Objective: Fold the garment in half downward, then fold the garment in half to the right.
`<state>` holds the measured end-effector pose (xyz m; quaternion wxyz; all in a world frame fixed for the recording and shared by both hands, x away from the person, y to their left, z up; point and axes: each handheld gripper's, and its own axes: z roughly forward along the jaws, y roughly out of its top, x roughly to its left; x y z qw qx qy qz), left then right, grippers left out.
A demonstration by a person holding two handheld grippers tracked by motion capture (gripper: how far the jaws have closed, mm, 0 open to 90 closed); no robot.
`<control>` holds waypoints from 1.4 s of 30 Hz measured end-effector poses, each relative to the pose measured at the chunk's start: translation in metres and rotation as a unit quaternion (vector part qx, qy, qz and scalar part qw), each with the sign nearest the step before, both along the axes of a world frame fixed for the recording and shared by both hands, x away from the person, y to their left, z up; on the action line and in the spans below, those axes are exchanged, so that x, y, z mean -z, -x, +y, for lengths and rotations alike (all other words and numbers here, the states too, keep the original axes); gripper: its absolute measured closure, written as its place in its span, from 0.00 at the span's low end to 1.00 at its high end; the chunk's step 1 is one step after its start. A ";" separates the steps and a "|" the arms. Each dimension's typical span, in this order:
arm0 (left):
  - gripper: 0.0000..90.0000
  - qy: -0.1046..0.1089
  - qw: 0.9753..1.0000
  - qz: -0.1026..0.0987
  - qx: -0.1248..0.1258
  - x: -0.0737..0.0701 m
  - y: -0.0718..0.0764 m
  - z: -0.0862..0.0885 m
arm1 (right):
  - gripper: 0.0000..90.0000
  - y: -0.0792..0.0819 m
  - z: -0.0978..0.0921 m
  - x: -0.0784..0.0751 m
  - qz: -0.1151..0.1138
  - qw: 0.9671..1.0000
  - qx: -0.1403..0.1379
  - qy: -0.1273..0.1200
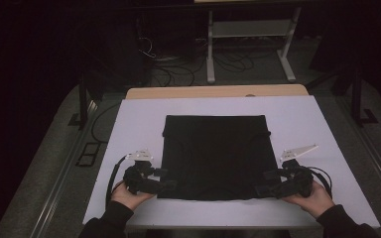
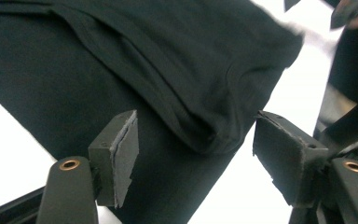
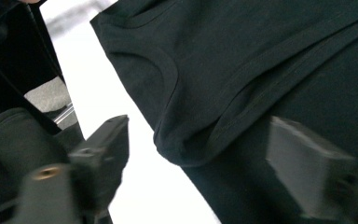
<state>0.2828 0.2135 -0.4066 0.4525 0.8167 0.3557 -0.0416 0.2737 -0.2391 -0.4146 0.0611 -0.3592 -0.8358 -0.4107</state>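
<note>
We see a folded black garment (image 1: 213, 156) lying flat at the centre of the white table (image 1: 129, 124). Our left tool (image 1: 164, 179) sits at its near left corner, jaws spread wide around a folded hem corner (image 2: 205, 135). Our right tool (image 1: 262, 184) sits at the near right corner, jaws likewise apart, gripping nothing.

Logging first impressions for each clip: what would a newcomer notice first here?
A black folded garment lies square in the middle of the white table, stark against it. At its near corners sit the left tool and the right tool, each held in a hand. In both gripper views the jaws stand open around a folded corner, not yet closed on it.
</note>
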 end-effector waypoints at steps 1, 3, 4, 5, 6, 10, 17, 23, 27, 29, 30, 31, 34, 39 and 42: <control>0.31 0.009 1.000 0.002 -0.005 0.000 0.000 0.002 | 0.12 0.000 0.001 0.000 -0.003 1.000 0.001 0.002; 0.27 0.020 1.000 0.004 -0.023 0.000 -0.001 0.008 | 0.00 0.000 0.002 -0.001 -0.007 1.000 0.006 0.007; 0.26 0.027 0.999 0.006 -0.030 -0.001 -0.001 0.010 | 0.00 0.001 0.004 -0.002 -0.015 1.000 0.010 0.013; 0.25 0.035 0.999 0.006 -0.035 -0.001 -0.001 0.013 | 0.00 0.001 0.005 -0.003 -0.023 0.999 0.016 0.017; 0.22 0.042 0.998 0.007 -0.040 0.000 -0.001 0.015 | 0.00 0.001 0.006 -0.003 -0.027 0.999 0.015 0.017; 0.08 0.048 0.997 0.010 -0.053 0.002 -0.001 0.021 | 0.00 0.000 0.011 -0.005 -0.037 0.999 0.009 0.026; 0.00 0.046 0.996 0.028 -0.078 0.009 -0.002 0.029 | 0.00 -0.009 0.017 -0.013 -0.059 0.998 0.010 0.033; 0.00 0.042 0.994 0.038 -0.091 0.012 -0.001 0.032 | 0.00 -0.017 0.020 -0.024 -0.083 0.996 0.016 0.028; 0.00 0.041 0.993 0.046 -0.096 0.014 0.000 0.033 | 0.00 -0.027 0.025 -0.030 -0.093 0.995 0.015 0.027; 0.00 0.041 0.993 0.050 -0.099 0.014 0.000 0.034 | 0.00 -0.031 0.028 -0.033 -0.099 0.995 0.013 0.027; 0.00 0.042 0.993 0.051 -0.098 0.015 0.000 0.034 | 0.00 -0.034 0.030 -0.035 -0.101 0.994 0.013 0.027; 0.00 0.041 0.993 0.053 -0.099 0.015 0.000 0.034 | 0.00 -0.036 0.031 -0.036 -0.102 0.994 0.013 0.027; 0.00 0.040 0.993 0.058 -0.099 0.016 0.001 0.034 | 0.00 -0.044 0.037 -0.040 -0.109 0.994 0.010 0.023; 0.00 0.036 0.992 0.065 -0.098 0.018 0.000 0.033 | 0.00 -0.057 0.049 -0.044 -0.114 0.993 0.005 0.022; 0.00 0.033 0.993 0.067 -0.096 0.019 0.001 0.032 | 0.00 -0.065 0.057 -0.044 -0.115 0.993 0.002 0.028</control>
